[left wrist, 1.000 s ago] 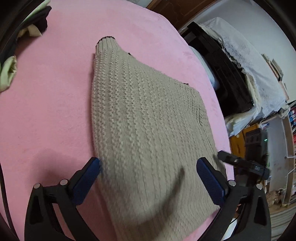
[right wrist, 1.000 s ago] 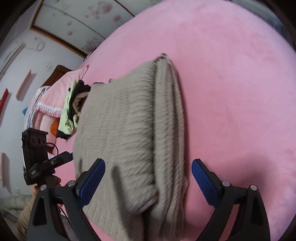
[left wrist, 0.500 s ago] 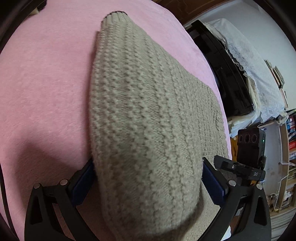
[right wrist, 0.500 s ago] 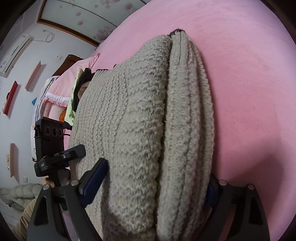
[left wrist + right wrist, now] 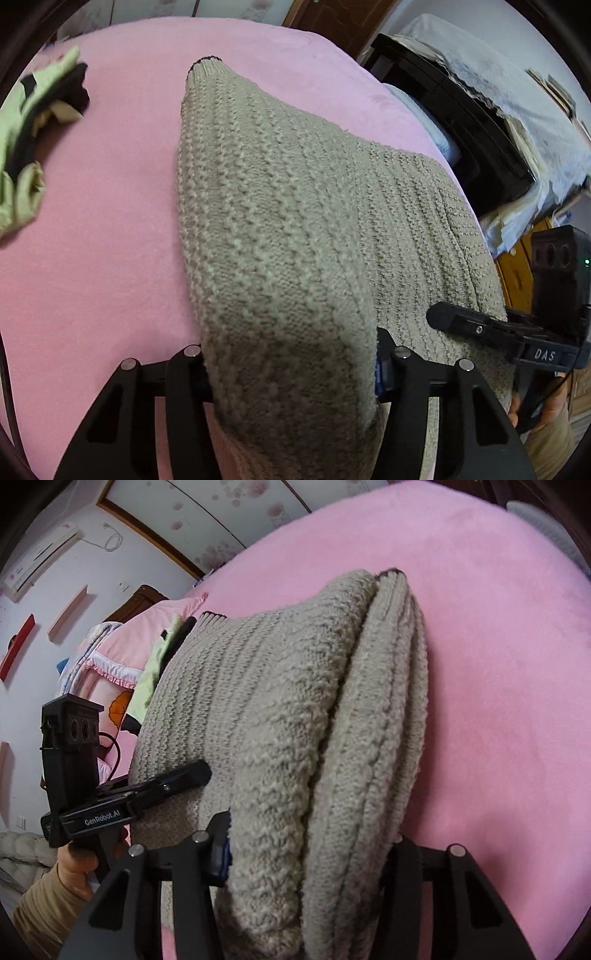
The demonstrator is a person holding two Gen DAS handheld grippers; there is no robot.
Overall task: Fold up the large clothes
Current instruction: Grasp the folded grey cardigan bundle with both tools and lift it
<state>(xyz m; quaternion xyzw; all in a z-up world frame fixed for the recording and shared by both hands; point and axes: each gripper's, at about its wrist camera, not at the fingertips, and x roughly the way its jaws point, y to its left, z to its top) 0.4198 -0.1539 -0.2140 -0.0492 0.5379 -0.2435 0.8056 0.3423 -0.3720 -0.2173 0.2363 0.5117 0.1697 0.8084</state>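
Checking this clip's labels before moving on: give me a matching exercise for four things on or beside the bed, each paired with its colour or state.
Things:
1. knitted sweater
2. bed cover
3. pile of clothes
4. left tool

Colour or state:
A. pink, spread flat under everything
B. light green and black, lying at the far side of the bed
C. beige, folded into thick layers
D. black with blue pads, jaws closing with knit bunched between them

Pairs: 1-C, 2-A, 3-B, 4-D
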